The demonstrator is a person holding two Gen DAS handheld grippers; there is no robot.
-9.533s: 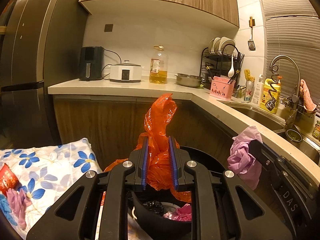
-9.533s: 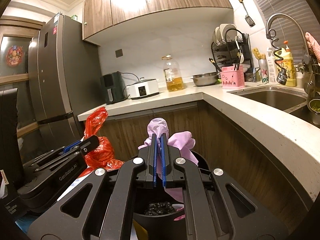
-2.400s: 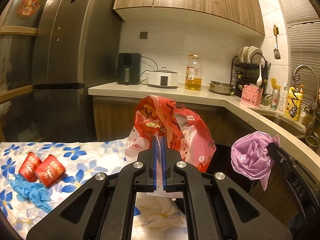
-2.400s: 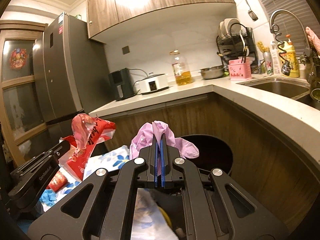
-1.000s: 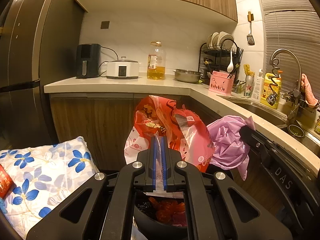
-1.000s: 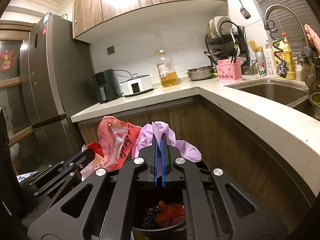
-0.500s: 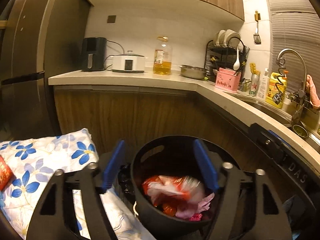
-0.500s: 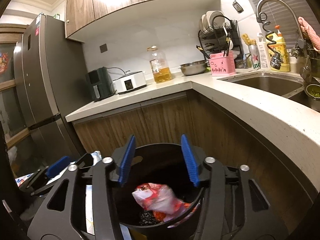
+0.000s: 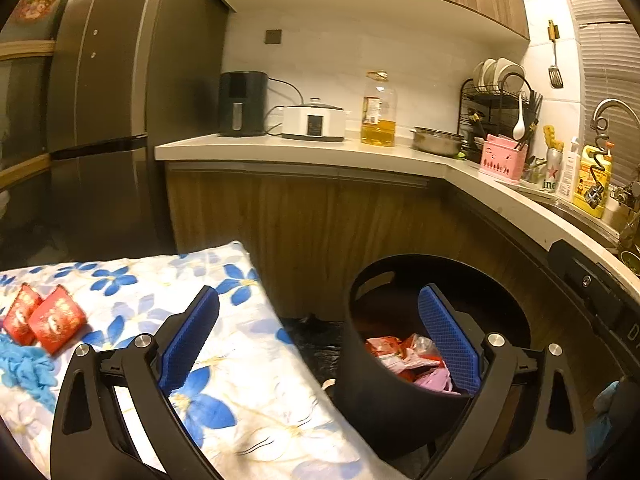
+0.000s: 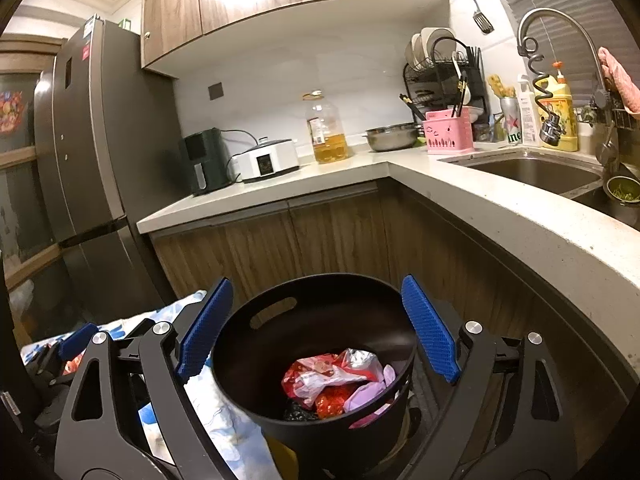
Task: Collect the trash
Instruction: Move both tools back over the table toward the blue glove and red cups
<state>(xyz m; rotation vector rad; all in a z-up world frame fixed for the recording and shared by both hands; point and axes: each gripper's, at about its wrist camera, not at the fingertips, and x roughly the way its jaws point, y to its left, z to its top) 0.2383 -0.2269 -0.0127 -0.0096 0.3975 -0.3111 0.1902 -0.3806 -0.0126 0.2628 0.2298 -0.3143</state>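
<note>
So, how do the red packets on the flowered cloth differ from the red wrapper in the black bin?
The two red packets lie flat and whole, side by side on the flowered cloth, still uncollected. The red wrapper is crumpled and already inside the black bin, piled on a lilac bag and other trash. The packets sit beside a blue glove. Both are red printed packaging.

- The right gripper [image 9: 592, 292] is cut off by the edge in the left wrist view; only its dark body shows.
- The bin [image 10: 236, 360] hides its lower trash under the red wrapper [image 10: 320, 372].
- The blue glove [image 9: 24, 368] runs off frame.
</note>
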